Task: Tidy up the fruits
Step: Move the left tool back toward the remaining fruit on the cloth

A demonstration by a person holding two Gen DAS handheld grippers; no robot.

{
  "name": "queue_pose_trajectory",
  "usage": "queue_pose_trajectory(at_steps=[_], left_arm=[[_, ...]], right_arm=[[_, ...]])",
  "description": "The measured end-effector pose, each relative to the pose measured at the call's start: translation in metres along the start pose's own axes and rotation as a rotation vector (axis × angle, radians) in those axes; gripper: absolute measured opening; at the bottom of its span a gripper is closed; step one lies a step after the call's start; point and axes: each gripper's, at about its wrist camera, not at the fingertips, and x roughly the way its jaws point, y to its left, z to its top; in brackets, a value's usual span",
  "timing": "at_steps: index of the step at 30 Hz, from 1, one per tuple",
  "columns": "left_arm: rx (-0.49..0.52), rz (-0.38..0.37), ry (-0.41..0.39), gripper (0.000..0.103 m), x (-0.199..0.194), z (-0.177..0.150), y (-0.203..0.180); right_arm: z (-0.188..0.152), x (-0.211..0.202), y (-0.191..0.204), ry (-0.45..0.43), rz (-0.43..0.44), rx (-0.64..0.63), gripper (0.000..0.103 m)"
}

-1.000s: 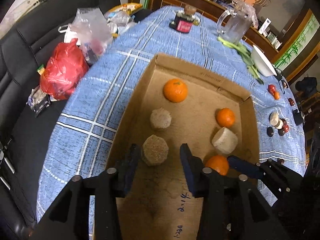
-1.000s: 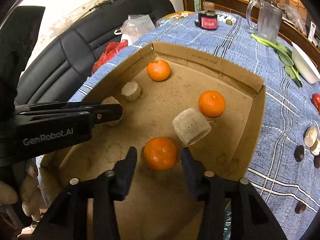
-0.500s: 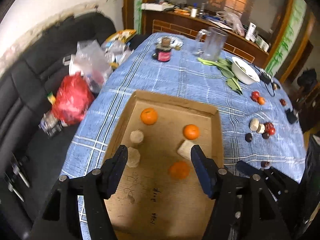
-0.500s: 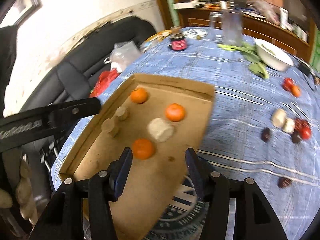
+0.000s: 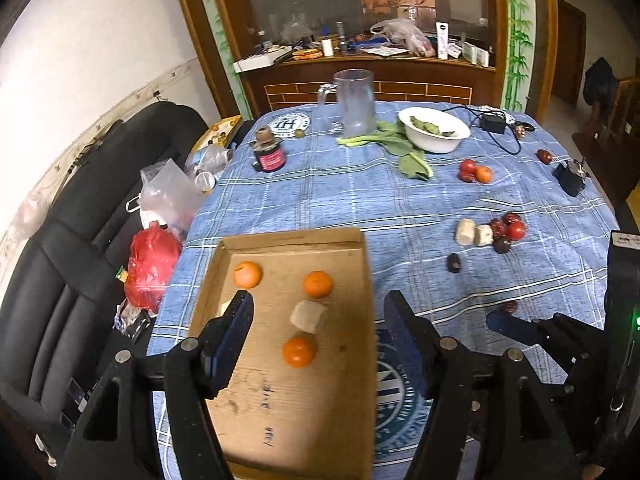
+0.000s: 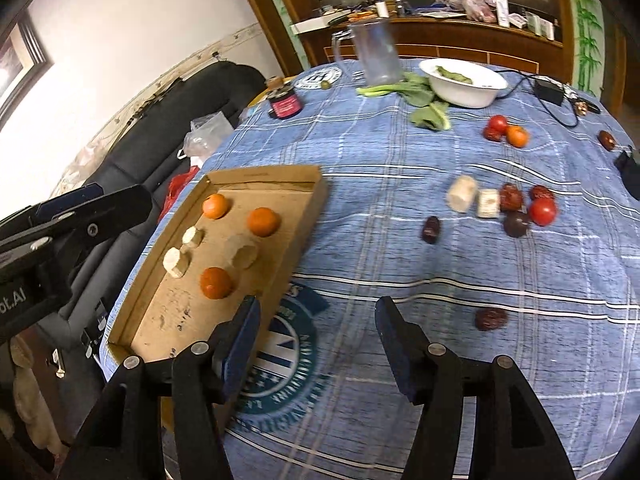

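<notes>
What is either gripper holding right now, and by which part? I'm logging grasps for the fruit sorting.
Nothing is held. The left gripper and the right gripper are both open, with no fruit between their fingers; they hang above the cardboard tray and tablecloth.

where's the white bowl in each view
Left wrist: the white bowl sits upper centre-right, at the table's far side, right of the clear jug.
Right wrist: the bowl is upper right of centre, again right of the jug.
Shared landmark: the green leaves lie between jug and bowl in both views.
</notes>
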Motion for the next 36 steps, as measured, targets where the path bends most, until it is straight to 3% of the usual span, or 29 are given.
queue_pose_trajectory(at_steps=[5, 19, 29, 36], left_arm=[[0.000, -0.021, 0.012, 0.068, 0.002, 0.002, -0.023], [-0.160, -0.191, 0.183, 0.068, 0.055, -0.015, -0.074], [-0.172, -0.227, 0.214, 0.068, 0.083, -0.004, -0.088], [-0.244, -0.337, 0.241, 0.067, 0.118, 0.016, -0.087]], right_arm=[[-0.005, -0.010, -0.025, 0.010, -0.013, 0.017, 0.066], [-0.022, -0.030, -0.144, 0.065, -0.125, 0.159, 0.066], [0.020, -0.015, -0.192, 0.034, -0.136, 0.166, 0.066], [0.053, 0.018, -0.206, 0.038, -0.136, 0.150, 0.066]])
